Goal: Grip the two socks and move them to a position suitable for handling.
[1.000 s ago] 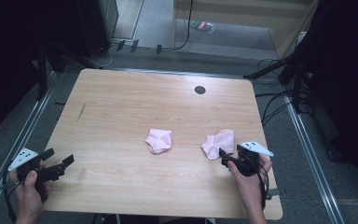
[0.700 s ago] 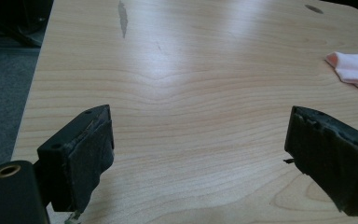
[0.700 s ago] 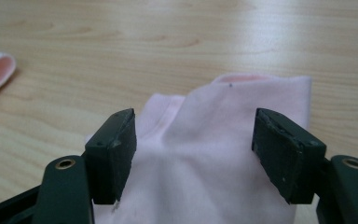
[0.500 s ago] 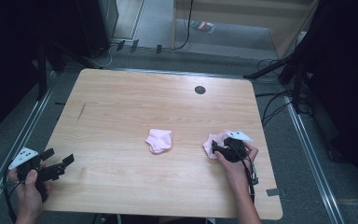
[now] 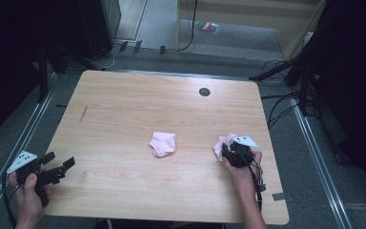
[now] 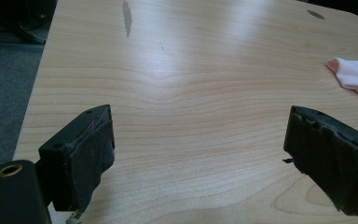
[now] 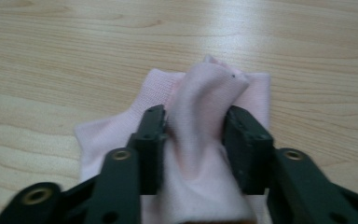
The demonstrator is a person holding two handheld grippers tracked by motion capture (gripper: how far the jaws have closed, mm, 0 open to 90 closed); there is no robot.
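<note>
At the table's right edge, the right gripper (image 7: 193,135) pinches a pink sock (image 7: 205,98); its jaws have just been closing, and a soft ridge of fabric is bunched up between the two black pads, so the grip looks made; the sock lies directly under and ahead of this gripper, flat on the wood apart from the raised fold, its length running away from the jaws toward the table's far side; the cloth is a thin, fine knit, limp and slightly wrinkled. Farther left, near the middle of the table (image 5: 124,105), a second pink sock (image 5: 162,143) lies crumpled and apart; the right hand (image 5: 242,169) is much nearer to it than the left. Far off at the near left corner, the left gripper (image 5: 57,168) hovers with its jaws wide apart and nothing between them; its pads look worn and rough. The tabletop is pale, smooth wood grain, with a small dark round hole (image 5: 204,91) toward the back.
</note>
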